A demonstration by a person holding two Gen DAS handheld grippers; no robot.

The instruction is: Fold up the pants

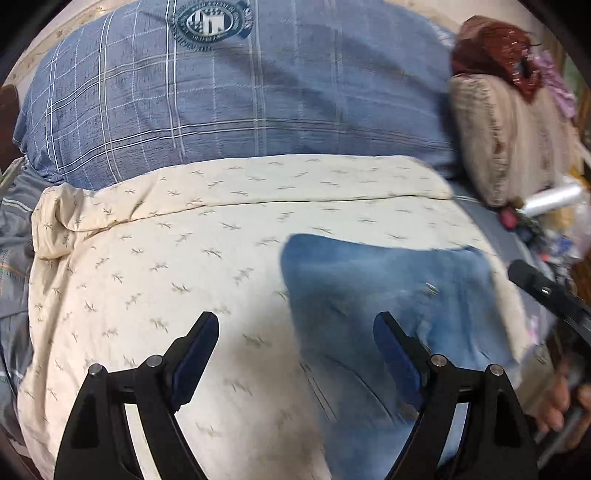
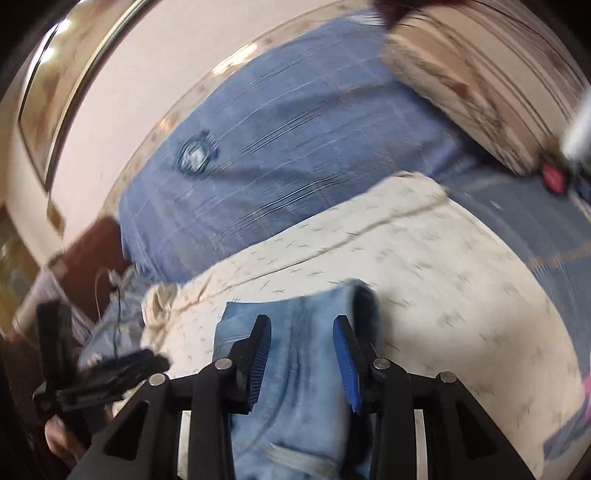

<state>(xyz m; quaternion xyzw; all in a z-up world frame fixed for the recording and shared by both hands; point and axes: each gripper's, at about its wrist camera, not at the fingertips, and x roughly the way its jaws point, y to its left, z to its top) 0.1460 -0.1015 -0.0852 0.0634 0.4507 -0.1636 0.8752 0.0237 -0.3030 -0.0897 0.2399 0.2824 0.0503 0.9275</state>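
Between the spread fingers of the right gripper (image 2: 302,354), the one pair of blue denim pants (image 2: 295,387) is lying on the cream quilt (image 2: 461,295); the jaws are standing apart on either side of the cloth and are pinching nothing. The pants are appearing as a compact, already doubled bundle with a dark rolled edge at the far right side, which suggests the fold is well advanced, though motion blur is preventing a layer count. The left gripper (image 1: 295,354) is hovering wide apart over the quilt, its right finger lying above the near left edge of the denim, and it too is gripping nothing; this placement is probably leaving both tools free to flatten or re-grip the bundle. Two grippers are in view in total, each showing two fingers with blue pads (image 1: 195,354). Beyond the quilt, one large blue plaid pillow (image 1: 229,103) with an oval crest (image 1: 210,22) is resting at the head of the bed, and one beige patterned cushion (image 1: 506,140) is leaning at the right, carrying a dark red fabric item (image 1: 495,51). Small cluttered objects beside the cushion are too blurred to identify.
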